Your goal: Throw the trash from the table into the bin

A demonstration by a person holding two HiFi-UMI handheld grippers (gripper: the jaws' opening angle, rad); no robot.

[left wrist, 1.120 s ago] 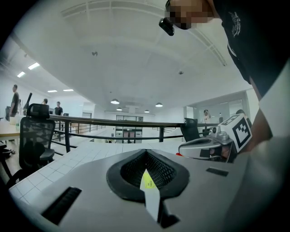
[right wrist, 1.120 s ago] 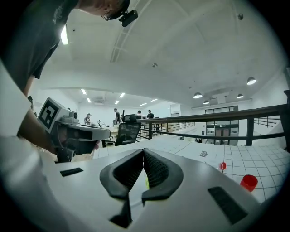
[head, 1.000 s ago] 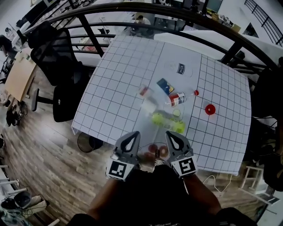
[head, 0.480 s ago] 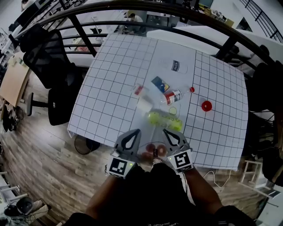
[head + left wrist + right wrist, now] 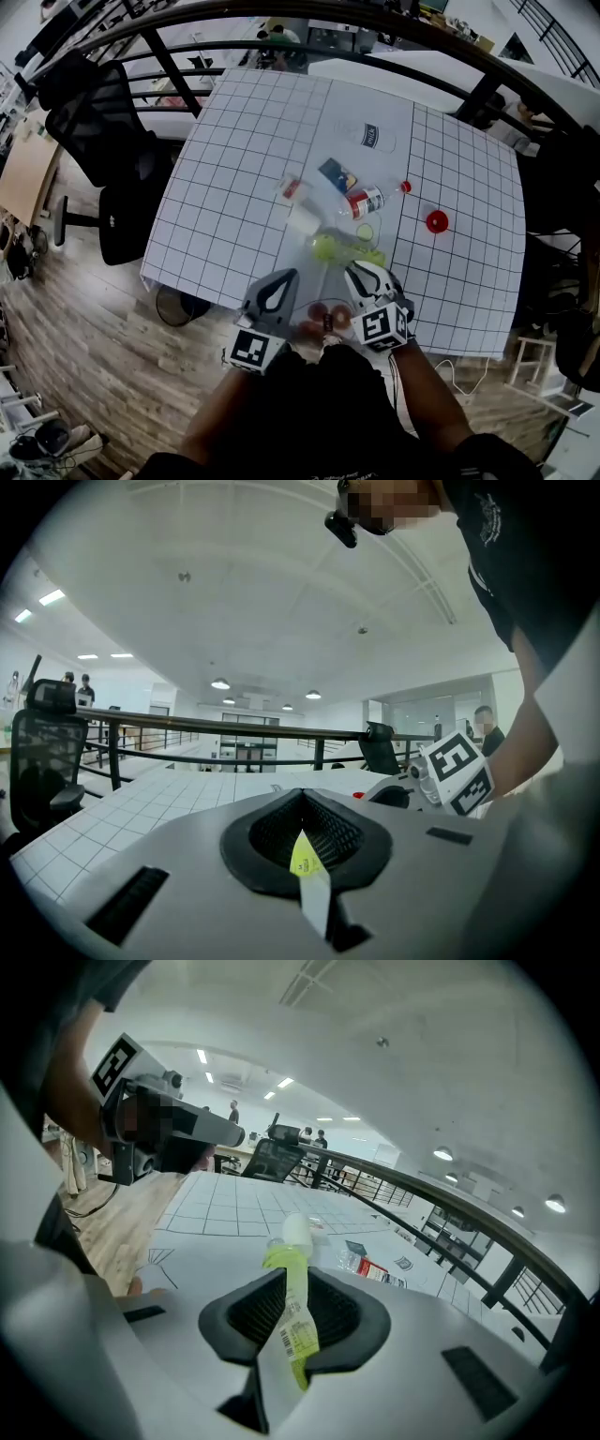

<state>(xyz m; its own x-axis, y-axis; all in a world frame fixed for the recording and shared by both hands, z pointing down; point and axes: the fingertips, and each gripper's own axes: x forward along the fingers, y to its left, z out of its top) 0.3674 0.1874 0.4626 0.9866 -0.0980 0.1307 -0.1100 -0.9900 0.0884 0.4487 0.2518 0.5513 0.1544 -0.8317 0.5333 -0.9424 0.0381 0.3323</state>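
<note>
Right tool (image 5: 289,1316) dipped to the green bottle (image 5: 286,1265), jaws just parting.
Its jaws had just been opening and stood slightly apart, the bottle in the gap but not yet pinched, so the first pickup looked about to begin. The bottle lay flat on the bench (image 5: 244,169), long axis in line with the tool, white cap pointing away. The left tool (image 5: 302,841) was closed and empty.

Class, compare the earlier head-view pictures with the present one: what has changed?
The right gripper dipped and rolled toward the yellow-green bottle; its jaws have just been opening, with the bottle showing between them, not yet gripped. The left gripper, shut, and the other trash on the table stayed put.
</note>
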